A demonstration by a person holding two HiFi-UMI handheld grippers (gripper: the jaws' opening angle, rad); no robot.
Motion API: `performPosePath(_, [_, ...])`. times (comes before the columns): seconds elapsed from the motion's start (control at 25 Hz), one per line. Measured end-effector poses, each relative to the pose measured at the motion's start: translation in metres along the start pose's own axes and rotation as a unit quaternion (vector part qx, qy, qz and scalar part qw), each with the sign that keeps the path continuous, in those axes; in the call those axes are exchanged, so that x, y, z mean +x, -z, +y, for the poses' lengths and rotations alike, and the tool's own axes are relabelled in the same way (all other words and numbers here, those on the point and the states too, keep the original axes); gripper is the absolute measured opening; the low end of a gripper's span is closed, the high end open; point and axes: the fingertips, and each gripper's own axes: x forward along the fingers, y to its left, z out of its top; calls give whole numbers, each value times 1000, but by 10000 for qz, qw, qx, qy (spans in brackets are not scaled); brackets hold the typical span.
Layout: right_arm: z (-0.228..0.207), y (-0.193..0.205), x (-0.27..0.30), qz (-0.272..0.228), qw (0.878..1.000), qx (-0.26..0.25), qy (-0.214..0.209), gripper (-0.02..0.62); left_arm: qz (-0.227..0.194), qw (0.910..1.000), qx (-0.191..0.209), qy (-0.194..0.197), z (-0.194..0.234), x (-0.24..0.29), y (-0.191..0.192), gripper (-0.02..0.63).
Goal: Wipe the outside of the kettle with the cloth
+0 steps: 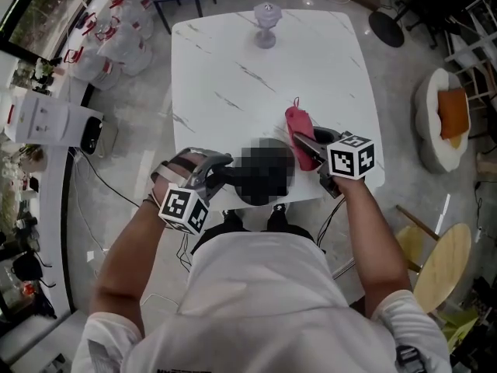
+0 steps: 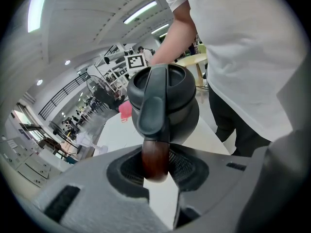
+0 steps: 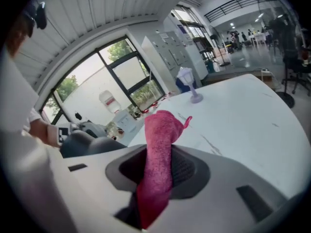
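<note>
Grey polished floor, open hall with windows behind.

- Surface (image 1: 233,76): white, marble-veined, rounded corners. It lies ahead of both tools.
- Person: white shirt. Both bare forearms reach forward and converge over the near edge of the surface, each wrist angled so its tool slopes forward and down.
- Kettle (image 2: 165,101): dark body with a domed lid, directly in front of the left tool and just left of the right tool, at the near edge of the surface. Whether its base rests on the surface cannot be told.
- Left tool (image 1: 220,169): clenched on the kettle's brown wooden handle (image 2: 155,159), which runs down between its pads. Marker cube faces up at the wrist.
- Right tool (image 1: 307,144): grasping the cloth (image 3: 160,164), with its tips close beside the kettle's right flank.
- Cloth: pink-red terry, bunched lengthwise between the pads, its free end sticking out past the tips.
- Stemmed clear glass (image 1: 266,23): upright, well beyond both tools at the far edge.
</note>
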Motion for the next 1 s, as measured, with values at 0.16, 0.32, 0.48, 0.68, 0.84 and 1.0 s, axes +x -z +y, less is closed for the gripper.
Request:
performPosePath(0.16, [71, -32, -16, 346, 9905, -684, -1139, 117, 52, 9996, 259, 4, -1, -1, -9, 106])
performPosePath(0.32, [130, -33, -16, 978, 9658, -1282, -2031, 117, 55, 9978, 664, -10, -1, 3, -17, 106])
performPosePath(0.48, [155, -19, -4, 1752, 9349, -2046, -2312, 118, 89, 9958, 907, 9, 0, 4, -24, 106])
performPosePath(0.68, [159, -9, 13, 2274, 9048, -2801, -2263, 117, 166, 9945, 1031, -22, -1, 2, -27, 106])
performPosePath(0.84, [151, -2, 27, 2682, 8873, -2986, -2271, 117, 215, 9946, 1009, -68, -2, 1, -25, 106])
performPosePath(1.0, [144, 0, 38, 3052, 8756, -2791, -2495, 117, 254, 9938, 1078, -69, -2, 0, -27, 106])
